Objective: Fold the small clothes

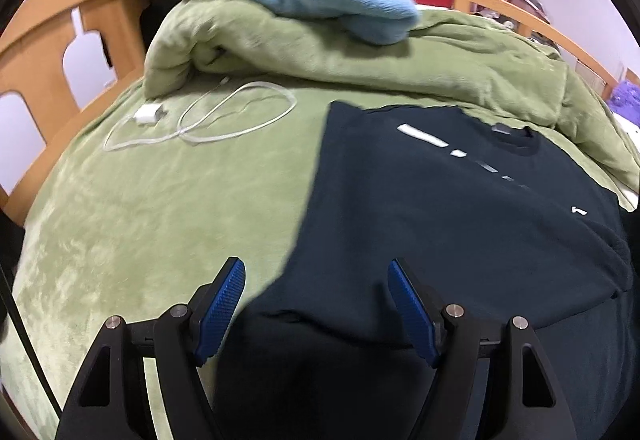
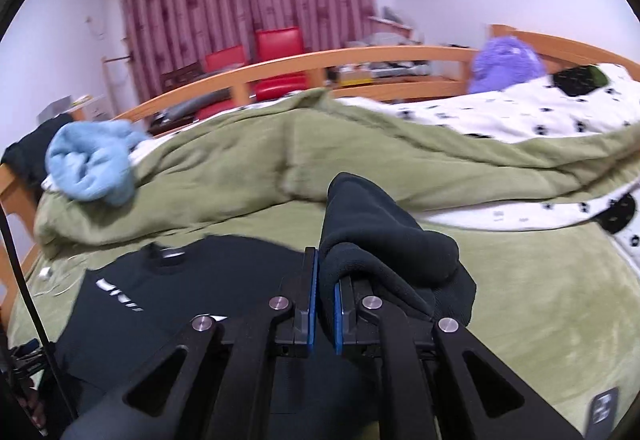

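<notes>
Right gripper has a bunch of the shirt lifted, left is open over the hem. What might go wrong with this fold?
The right gripper pinches only a bunched wad of the dark navy T-shirt; it may slip or fold crooked. The open left gripper holds nothing, so the hem may drag. The white charging cable lies beside the shirt and could snag.

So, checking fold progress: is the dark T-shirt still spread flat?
Mostly spread: dark T-shirt lies flat on the bed, one edge pinched and lifted in the right gripper.

White charging cable (image 1: 224, 115) on green blanket (image 1: 160, 207), red chairs (image 2: 276, 59) behind
</notes>
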`<action>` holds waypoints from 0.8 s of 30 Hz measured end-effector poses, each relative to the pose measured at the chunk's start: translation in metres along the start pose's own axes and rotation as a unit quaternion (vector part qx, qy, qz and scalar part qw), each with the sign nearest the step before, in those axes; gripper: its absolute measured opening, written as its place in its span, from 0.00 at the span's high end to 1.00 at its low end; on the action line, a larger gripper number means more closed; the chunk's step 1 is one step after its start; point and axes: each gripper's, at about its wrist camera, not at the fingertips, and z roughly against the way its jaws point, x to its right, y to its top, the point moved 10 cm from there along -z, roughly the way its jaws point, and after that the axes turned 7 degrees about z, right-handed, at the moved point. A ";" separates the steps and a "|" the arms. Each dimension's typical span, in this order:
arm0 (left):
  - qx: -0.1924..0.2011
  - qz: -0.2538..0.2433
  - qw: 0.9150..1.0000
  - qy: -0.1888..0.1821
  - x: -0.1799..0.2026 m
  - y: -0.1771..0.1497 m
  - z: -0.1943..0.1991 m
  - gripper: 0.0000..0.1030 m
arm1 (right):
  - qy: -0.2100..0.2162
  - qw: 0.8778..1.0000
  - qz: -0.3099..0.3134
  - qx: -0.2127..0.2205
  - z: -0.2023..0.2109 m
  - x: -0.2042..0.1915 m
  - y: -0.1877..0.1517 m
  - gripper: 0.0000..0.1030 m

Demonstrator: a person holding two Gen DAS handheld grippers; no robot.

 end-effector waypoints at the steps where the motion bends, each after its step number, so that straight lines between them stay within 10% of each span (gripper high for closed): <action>1: -0.004 0.003 1.000 0.000 -0.007 -0.001 -0.003 0.30 | 0.009 1.000 0.005 -0.005 -0.004 -0.020 -0.002 0.94; 24: -0.027 0.013 0.996 -0.081 -0.033 -0.030 -0.024 0.44 | 0.066 0.983 0.132 -0.112 -0.064 -0.241 -0.125 0.93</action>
